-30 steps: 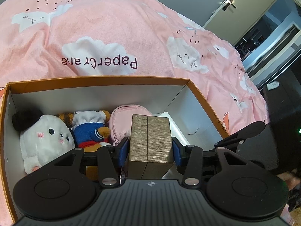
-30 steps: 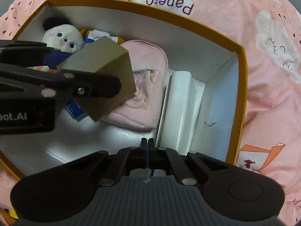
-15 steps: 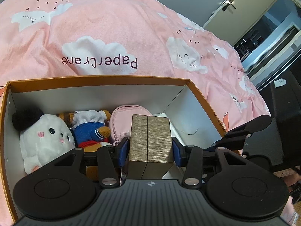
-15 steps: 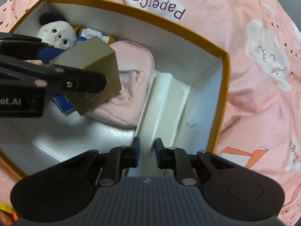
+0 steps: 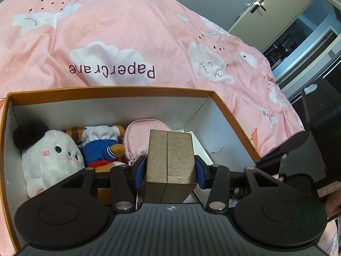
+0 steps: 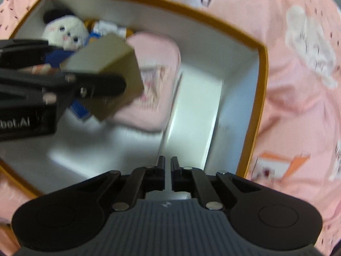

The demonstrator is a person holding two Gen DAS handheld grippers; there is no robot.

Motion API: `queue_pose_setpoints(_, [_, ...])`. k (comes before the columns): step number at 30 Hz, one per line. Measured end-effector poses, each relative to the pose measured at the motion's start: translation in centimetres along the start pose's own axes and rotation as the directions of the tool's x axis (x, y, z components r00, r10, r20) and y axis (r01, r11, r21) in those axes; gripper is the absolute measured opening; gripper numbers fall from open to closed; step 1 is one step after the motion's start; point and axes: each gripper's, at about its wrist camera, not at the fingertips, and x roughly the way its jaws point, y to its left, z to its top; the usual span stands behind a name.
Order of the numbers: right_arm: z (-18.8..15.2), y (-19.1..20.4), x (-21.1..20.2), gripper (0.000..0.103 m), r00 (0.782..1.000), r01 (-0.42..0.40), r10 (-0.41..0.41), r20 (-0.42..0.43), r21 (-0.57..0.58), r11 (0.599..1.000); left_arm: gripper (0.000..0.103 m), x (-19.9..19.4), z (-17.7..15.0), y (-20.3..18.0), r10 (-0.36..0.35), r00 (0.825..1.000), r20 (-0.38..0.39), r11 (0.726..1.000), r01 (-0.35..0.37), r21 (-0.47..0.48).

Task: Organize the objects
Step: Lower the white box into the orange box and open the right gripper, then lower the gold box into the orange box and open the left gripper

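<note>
The left gripper [image 5: 170,168] is black with blue pads [image 5: 139,170] and silver screws. The right gripper [image 6: 167,176] is black with a ribbed grey base.

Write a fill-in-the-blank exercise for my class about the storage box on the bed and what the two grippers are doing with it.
1. The left gripper has its jaws shut on a ____-coloured box.
2. The storage box has an ____ rim and white inner walls.
3. The white plush toy has a ____ ear.
4. The right gripper holds ____ between its jaws.

Missing words: gold; orange; black; nothing
</note>
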Motion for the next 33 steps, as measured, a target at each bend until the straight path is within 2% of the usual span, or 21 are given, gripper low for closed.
queue_pose_setpoints(1, [0.0,0.1,0.3,0.008,0.999,-0.006,0.007,-0.037,0.015,1.000,0.053,0.0,0.0,-0.1,0.000,1.000,0.001,1.000,0.000,0.001])
queue_pose_setpoints(3, [0.2,0.4,1.2,0.018,0.993,-0.016,0.021,-0.119,0.041,0.999,0.053,0.0,-0.1,-0.1,0.000,1.000,0.003,1.000,0.000,0.001])
queue_pose_setpoints(6, [0.2,1.2,2.7,0.019,0.975,0.049,-0.039,-0.220,0.042,0.998,0.053,0.1,0.0,0.0,-0.005,1.000,0.004,1.000,0.005,-0.004])
queue_pose_setpoints(8, [0.1,1.3,3.8,0.018,0.957,0.059,-0.039,-0.286,0.060,0.996,0.053,0.0,0.0,0.0,-0.010,1.000,0.004,1.000,0.010,-0.009])
queue_pose_setpoints(10, [0.0,1.0,4.6,0.018,0.946,0.083,-0.051,-0.320,0.087,0.993,0.053,0.1,0.0,0.1,-0.016,1.000,0.005,1.000,0.016,-0.012])
queue_pose_setpoints(11, [0.0,0.9,5.0,0.014,0.943,0.104,-0.072,-0.324,0.081,0.991,0.053,0.1,0.0,0.2,-0.019,1.000,0.006,1.000,0.019,-0.014])
queue_pose_setpoints(12, [-0.1,0.9,5.2,0.007,0.945,0.117,-0.088,-0.315,0.077,0.990,0.053,0.1,0.0,0.2,-0.023,1.000,0.006,1.000,0.023,-0.016])
queue_pose_setpoints(13, [-0.1,0.7,5.3,0.006,0.950,0.124,-0.094,-0.298,0.085,0.989,0.053,0.1,0.0,0.2,-0.023,1.000,0.005,1.000,0.023,-0.015])
queue_pose_setpoints(16, [-0.4,0.8,5.1,0.006,0.967,0.104,-0.081,-0.241,0.085,0.991,0.053,0.0,0.0,0.4,-0.029,1.000,0.007,0.999,0.029,-0.018])
queue_pose_setpoints(19, [-0.3,0.8,4.3,0.006,0.986,0.094,-0.085,-0.142,0.056,0.994,0.053,0.0,0.0,0.4,-0.024,1.000,0.007,1.000,0.024,-0.019])
queue_pose_setpoints(22, [-0.3,0.3,4.5,0.004,0.990,0.047,-0.038,-0.136,0.065,0.997,0.053,-0.1,0.0,0.4,-0.023,1.000,0.007,1.000,0.023,-0.019])
queue_pose_setpoints(23, [-0.4,0.2,4.6,0.000,0.990,0.046,-0.038,-0.134,0.061,0.997,0.053,0.0,0.0,0.4,-0.024,1.000,0.006,1.000,0.024,-0.020])
queue_pose_setpoints(25, [-0.7,0.4,4.5,0.001,0.992,0.044,-0.040,-0.122,0.035,0.998,0.053,-0.1,0.0,0.3,-0.021,1.000,0.008,1.000,0.021,-0.013])
queue_pose_setpoints(26, [-0.9,0.6,4.1,0.009,0.993,0.038,-0.035,-0.115,0.020,0.999,0.053,-0.2,-0.1,0.3,-0.020,1.000,0.010,1.000,0.021,-0.009])
queue_pose_setpoints(28, [-1.4,0.8,2.9,0.011,0.996,0.021,-0.020,-0.088,0.006,1.000,0.053,-0.4,-0.1,0.1,-0.025,1.000,0.012,1.000,0.025,0.003])
queue_pose_setpoints(31, [-2.5,0.8,-0.2,0.010,1.000,0.005,-0.005,0.014,-0.022,1.000,0.053,-0.9,0.0,-0.7,-0.064,0.998,0.002,0.997,0.064,0.049])
queue_pose_setpoints(33, [-3.3,0.6,-2.5,0.011,0.995,0.020,-0.016,0.094,-0.045,0.999,0.053,-1.6,0.1,-1.9,-0.091,0.996,-0.011,0.988,0.091,0.125])
